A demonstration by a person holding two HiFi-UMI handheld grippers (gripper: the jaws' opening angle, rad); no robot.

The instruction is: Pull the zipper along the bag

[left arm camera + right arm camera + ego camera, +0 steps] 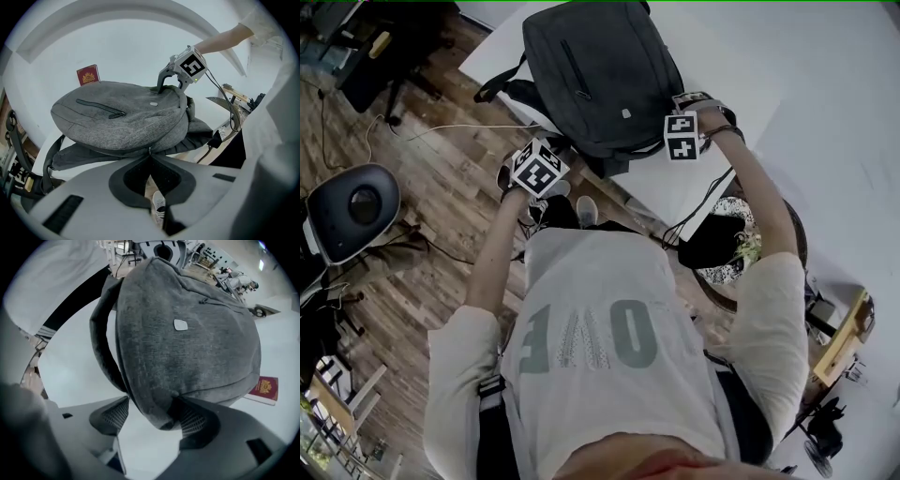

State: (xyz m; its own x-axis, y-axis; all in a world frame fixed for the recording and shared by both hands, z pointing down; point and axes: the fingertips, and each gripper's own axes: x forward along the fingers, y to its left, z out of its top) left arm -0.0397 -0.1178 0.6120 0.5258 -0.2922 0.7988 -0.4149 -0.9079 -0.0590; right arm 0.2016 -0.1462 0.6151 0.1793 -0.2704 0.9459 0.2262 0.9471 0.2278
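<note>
A dark grey backpack (pixel 591 66) lies flat on the white table (pixel 769 75), front pocket up. My left gripper (pixel 558 155) is at its near edge. In the left gripper view the jaws (pixel 150 154) are shut on a small metal zipper pull (pixel 150 150) at the backpack's (pixel 122 117) seam. My right gripper (pixel 664 133) is at the bag's right corner. In the right gripper view its jaws (pixel 152 404) stand wide, with the backpack's (pixel 187 333) corner between them. The right pad (pixel 192 420) touches fabric; the left pad (pixel 112 413) is apart.
A red passport-like booklet (pixel 88 75) (pixel 265 390) lies on the table beyond the bag. The bag's straps (pixel 61 154) hang over the table's near edge. On the wooden floor are a round dark device (pixel 352 211), cables and a black bag (pixel 717 239).
</note>
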